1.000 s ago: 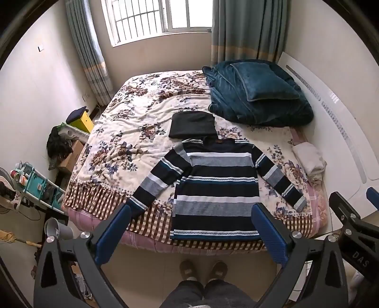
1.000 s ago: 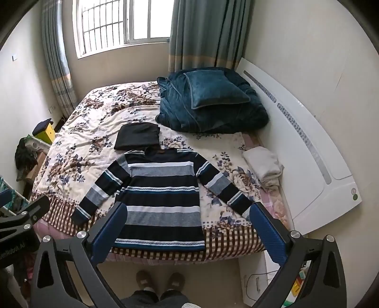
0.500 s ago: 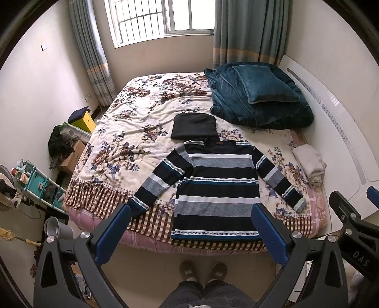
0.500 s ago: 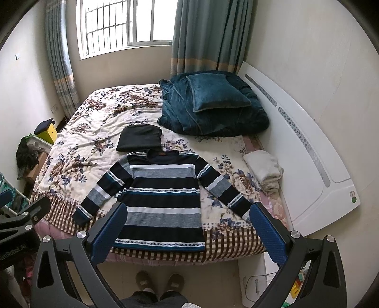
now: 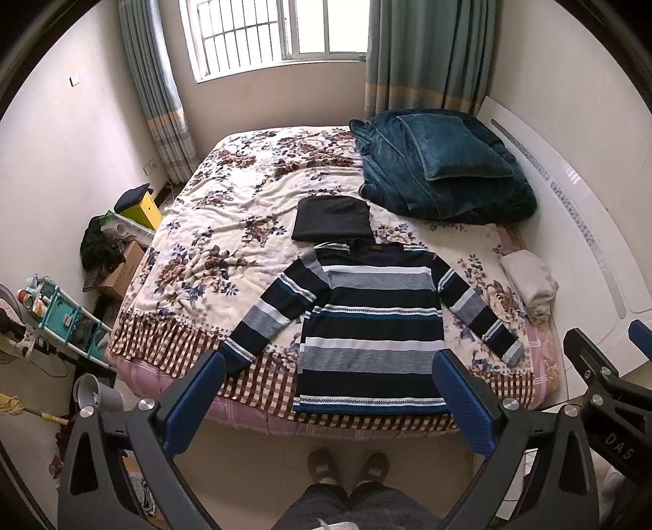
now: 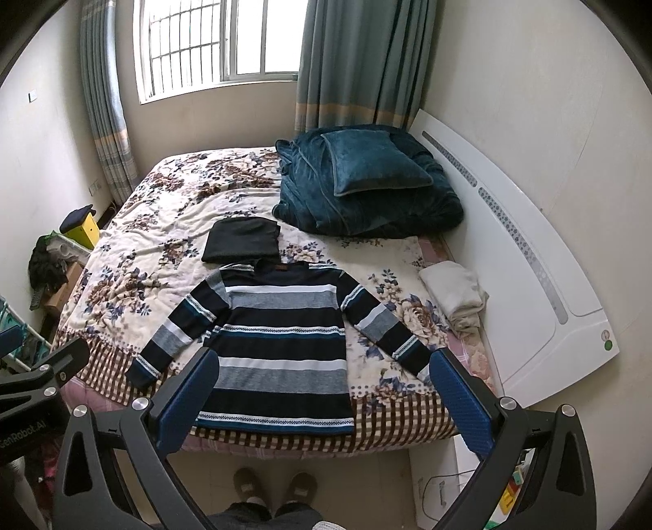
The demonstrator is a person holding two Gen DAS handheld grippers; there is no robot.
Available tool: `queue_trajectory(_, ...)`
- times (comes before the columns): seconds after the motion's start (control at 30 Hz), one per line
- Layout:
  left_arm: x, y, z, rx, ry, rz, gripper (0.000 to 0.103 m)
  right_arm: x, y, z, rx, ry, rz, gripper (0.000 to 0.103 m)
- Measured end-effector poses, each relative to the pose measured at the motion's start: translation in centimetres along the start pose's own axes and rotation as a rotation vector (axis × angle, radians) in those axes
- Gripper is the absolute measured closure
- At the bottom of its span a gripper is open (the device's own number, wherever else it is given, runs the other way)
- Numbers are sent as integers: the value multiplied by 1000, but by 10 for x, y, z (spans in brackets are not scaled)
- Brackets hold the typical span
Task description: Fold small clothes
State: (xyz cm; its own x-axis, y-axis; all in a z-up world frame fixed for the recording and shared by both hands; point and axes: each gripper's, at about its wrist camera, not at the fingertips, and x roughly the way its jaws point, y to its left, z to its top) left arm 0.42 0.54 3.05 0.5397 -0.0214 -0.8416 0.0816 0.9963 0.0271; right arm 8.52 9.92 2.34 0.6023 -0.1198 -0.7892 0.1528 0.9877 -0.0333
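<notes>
Left wrist view: a striped sweater (image 5: pixel 368 326) was laid flat on the bed (image 5: pixel 212 228), near its foot edge. The long axis of the sweater ran from hem to collar. The collar pointed toward the window (image 5: pixel 277 32), and the hem lay at the foot edge, nearest the person's slippers (image 5: pixel 346 469). Both sleeves were spread outward and down at an angle, cuffs toward the foot of the bed. A folded black garment (image 5: pixel 332 218) was placed just beyond the collar, touching or nearly touching it; which could not be told. A teal blanket (image 5: pixel 444 183) with a pillow (image 5: pixel 452 149) on top was piled at the far right of the bed. A folded beige cloth (image 5: pixel 529 279) lay at the right edge beside the white headboard (image 5: pixel 570 204).

The left gripper (image 5: pixel 328 401) was held above the floor in front of the bed, fingers spread wide, nothing between them. Its blue pads (image 5: pixel 193 403) were apart from the sweater.

Right wrist view: the right gripper (image 6: pixel 322 401) was likewise spread wide and empty, held before the foot edge. The sweater (image 6: pixel 277 338) was seen with the same orientation, collar away, hem near. Part of the left gripper's body was visible at the left border.
</notes>
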Motion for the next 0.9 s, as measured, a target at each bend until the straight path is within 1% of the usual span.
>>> queue_trajectory(0.3,-6,1,4,-2,-3,0,0,0,0,-1,0,-4,2,0)
queue_trajectory(0.57,-8,2,8,-4,-5,4,0,-9,3,5,-1,-6,4,0)
queue_trajectory(0.63,-7,4,5,-5,-5,2,0,-12,4,7,-3,-6,5,0)
queue_trajectory(0.9,-6,4,6,-6,-8,1,0,-9,5,3,-1,-9,5,0)
